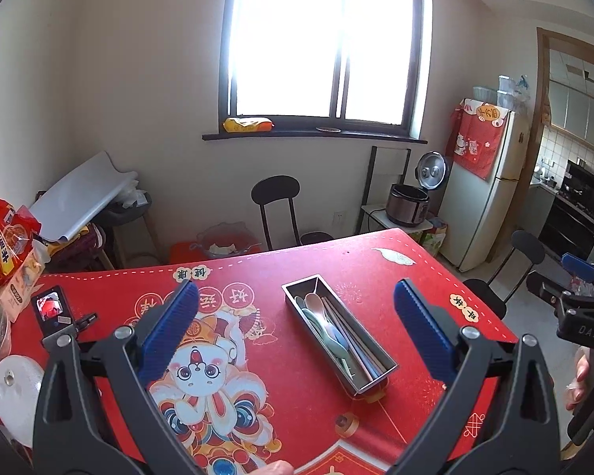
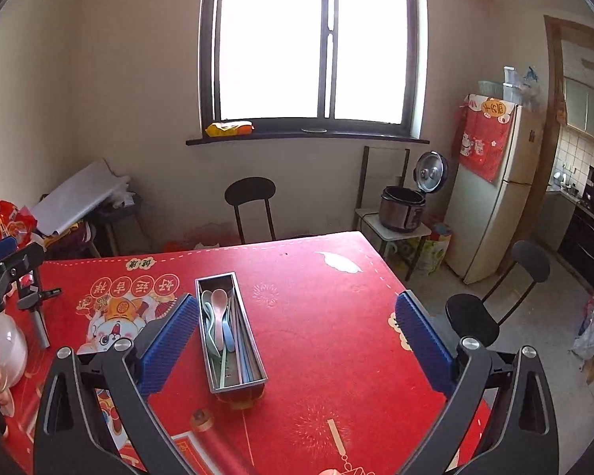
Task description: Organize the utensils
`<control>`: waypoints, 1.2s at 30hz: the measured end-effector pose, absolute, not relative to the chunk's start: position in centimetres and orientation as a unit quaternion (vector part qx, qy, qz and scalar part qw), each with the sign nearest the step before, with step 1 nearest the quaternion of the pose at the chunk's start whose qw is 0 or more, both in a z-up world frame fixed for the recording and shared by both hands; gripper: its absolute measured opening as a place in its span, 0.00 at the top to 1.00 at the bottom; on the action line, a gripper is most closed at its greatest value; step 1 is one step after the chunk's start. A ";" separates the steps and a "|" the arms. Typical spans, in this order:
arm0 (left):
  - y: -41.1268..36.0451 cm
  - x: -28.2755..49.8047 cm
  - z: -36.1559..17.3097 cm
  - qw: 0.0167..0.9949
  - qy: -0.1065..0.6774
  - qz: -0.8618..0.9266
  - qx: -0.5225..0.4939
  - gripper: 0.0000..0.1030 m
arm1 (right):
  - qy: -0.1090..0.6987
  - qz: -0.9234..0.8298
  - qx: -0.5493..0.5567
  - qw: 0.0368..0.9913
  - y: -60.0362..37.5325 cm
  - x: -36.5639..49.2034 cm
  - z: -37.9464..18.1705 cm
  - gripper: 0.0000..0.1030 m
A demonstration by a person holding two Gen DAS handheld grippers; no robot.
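A long steel utensil box (image 1: 380, 374) stands on the red table mat (image 1: 297, 269). It holds several pastel spoons (image 1: 316, 308) and chopsticks (image 1: 348, 336). My left gripper (image 1: 297, 324) is open and empty, held above the mat with the box between its blue pads. In the right wrist view the same box (image 2: 253, 382) with spoons (image 2: 217, 308) lies just right of the left pad. My right gripper (image 2: 297, 332) is open and empty above the mat. The right gripper also shows at the left wrist view's right edge (image 1: 574, 297).
A phone on a small stand (image 1: 51, 312), snack bags (image 1: 4, 237), a white lid (image 1: 16, 388) and a glass pot (image 2: 4, 348) crowd the table's left side. Black chairs (image 2: 249, 198) stand at the far and right edges. A fridge (image 2: 491, 198) stands right.
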State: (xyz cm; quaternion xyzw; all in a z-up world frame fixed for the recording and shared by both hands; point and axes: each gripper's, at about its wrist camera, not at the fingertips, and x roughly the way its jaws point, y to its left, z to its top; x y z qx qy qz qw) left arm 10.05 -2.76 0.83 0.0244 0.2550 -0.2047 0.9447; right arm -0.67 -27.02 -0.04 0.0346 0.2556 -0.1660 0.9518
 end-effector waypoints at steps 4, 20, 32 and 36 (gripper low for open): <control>-3.2 9.9 0.6 0.942 0.258 -0.212 0.025 0.06 | 0.256 -0.177 0.040 0.949 -27.5 -0.8 -0.2 0.06; -3.9 10.1 0.1 0.940 0.264 -0.214 0.034 0.06 | 0.252 -0.187 0.049 0.948 -27.5 -0.8 -0.1 0.06; -3.9 10.4 -0.2 0.937 0.270 -0.218 0.035 0.06 | 0.246 -0.194 0.053 0.948 -28.0 -1.0 0.0 0.06; -4.0 10.5 -0.2 0.937 0.272 -0.218 0.036 0.06 | 0.246 -0.193 0.056 0.948 -27.9 -1.1 0.0 0.06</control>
